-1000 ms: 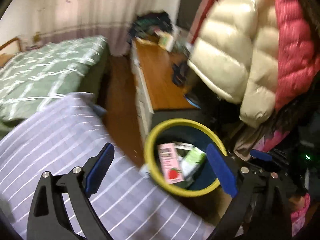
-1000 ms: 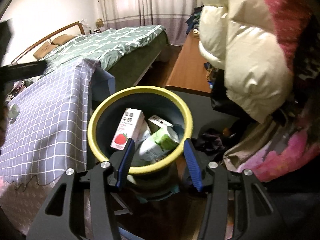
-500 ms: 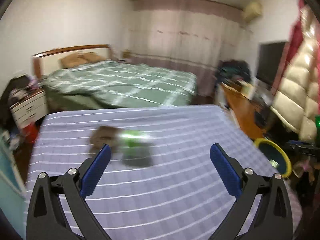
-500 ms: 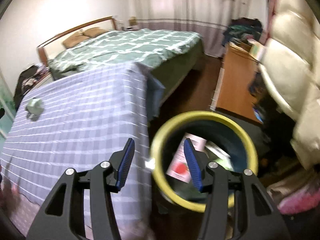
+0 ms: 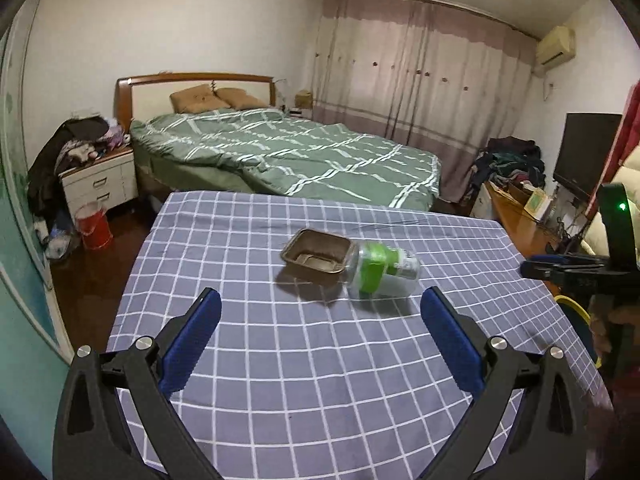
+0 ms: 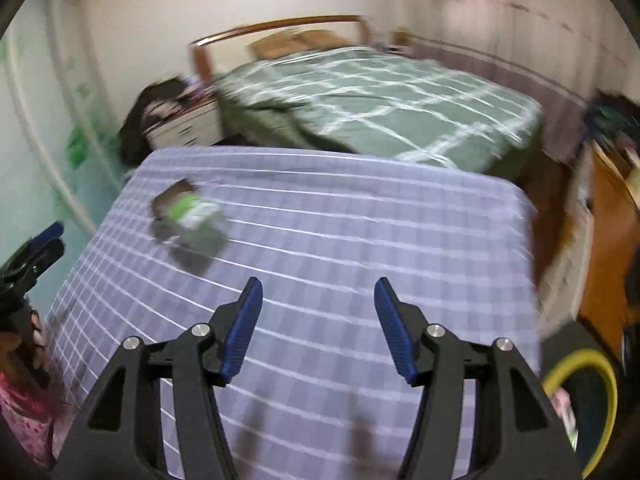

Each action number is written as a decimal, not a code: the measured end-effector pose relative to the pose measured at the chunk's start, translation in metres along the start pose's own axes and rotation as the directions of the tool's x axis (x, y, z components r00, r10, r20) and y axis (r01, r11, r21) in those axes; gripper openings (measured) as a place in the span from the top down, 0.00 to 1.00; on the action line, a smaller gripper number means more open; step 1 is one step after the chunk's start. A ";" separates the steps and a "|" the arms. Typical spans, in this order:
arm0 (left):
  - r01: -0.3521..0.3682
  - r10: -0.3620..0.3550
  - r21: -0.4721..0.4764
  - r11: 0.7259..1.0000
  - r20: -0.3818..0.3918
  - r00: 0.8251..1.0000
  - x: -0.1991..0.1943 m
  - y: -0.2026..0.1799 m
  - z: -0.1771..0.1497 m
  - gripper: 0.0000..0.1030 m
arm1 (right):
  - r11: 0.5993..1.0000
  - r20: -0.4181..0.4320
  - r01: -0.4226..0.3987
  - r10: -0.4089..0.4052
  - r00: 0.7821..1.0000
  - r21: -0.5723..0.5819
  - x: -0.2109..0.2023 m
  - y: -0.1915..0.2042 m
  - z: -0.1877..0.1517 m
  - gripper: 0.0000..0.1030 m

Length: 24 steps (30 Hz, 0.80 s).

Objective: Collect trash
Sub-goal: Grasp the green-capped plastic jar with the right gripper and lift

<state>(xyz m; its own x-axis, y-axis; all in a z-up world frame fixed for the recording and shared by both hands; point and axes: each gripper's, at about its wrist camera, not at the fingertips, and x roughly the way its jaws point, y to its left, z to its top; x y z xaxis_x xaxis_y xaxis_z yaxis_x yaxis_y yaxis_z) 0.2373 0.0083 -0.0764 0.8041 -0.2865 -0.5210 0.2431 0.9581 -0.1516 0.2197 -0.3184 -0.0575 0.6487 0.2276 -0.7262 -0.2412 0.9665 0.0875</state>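
Observation:
On the checked purple tablecloth [image 5: 320, 360] lies a clear plastic bottle with a green label [image 5: 380, 270], touching a brown foil tray [image 5: 316, 256]. My left gripper [image 5: 320, 332] hovers open in front of them, nothing between its fingers. The right wrist view is blurred: bottle and tray [image 6: 186, 212] lie far left on the tablecloth [image 6: 340, 240]. My right gripper [image 6: 318, 320] hangs over the cloth, its jaws opening, empty. The yellow-rimmed bin [image 6: 588, 364] holding cartons sits at the lower right. The right gripper's tool [image 5: 576, 268] shows at the left view's right edge.
A bed with a green quilt [image 5: 288, 156] stands behind the table. A white nightstand [image 5: 100, 180] and a red bucket [image 5: 94, 226] are at the left. A wooden desk [image 5: 516, 216] with clutter and a dark screen [image 5: 586, 152] lie at the right.
Both grippers swung away from the yellow-rimmed bin to face the table. The bottle and tray came into the left view. The right jaws stand wider apart than before.

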 end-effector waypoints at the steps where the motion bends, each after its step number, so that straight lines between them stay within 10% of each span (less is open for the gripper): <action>1: -0.005 0.005 -0.006 1.000 0.001 1.000 -0.001 0.000 0.000 0.05 | 0.999 -0.002 -0.022 0.022 1.000 -0.034 0.008 0.012 0.007 0.46; 11: -0.006 0.006 -0.022 1.000 0.002 1.000 -0.003 0.000 -0.001 0.05 | 0.982 -0.041 -0.167 0.164 0.986 -0.083 0.065 0.074 0.043 0.37; 24: 0.027 -0.028 -0.017 0.999 -0.017 0.999 -0.001 -0.007 -0.005 0.05 | 0.965 -0.092 -0.144 0.127 0.988 -0.219 0.119 0.089 0.062 0.22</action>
<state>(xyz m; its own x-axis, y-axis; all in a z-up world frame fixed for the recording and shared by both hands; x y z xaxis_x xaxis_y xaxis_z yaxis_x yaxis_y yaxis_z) 0.2324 0.0015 -0.0788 0.7876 -0.3128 -0.5309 0.2557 0.9498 -0.1803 0.3204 -0.1976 -0.0943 0.5438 0.3366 -0.7687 -0.4843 0.8740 0.0401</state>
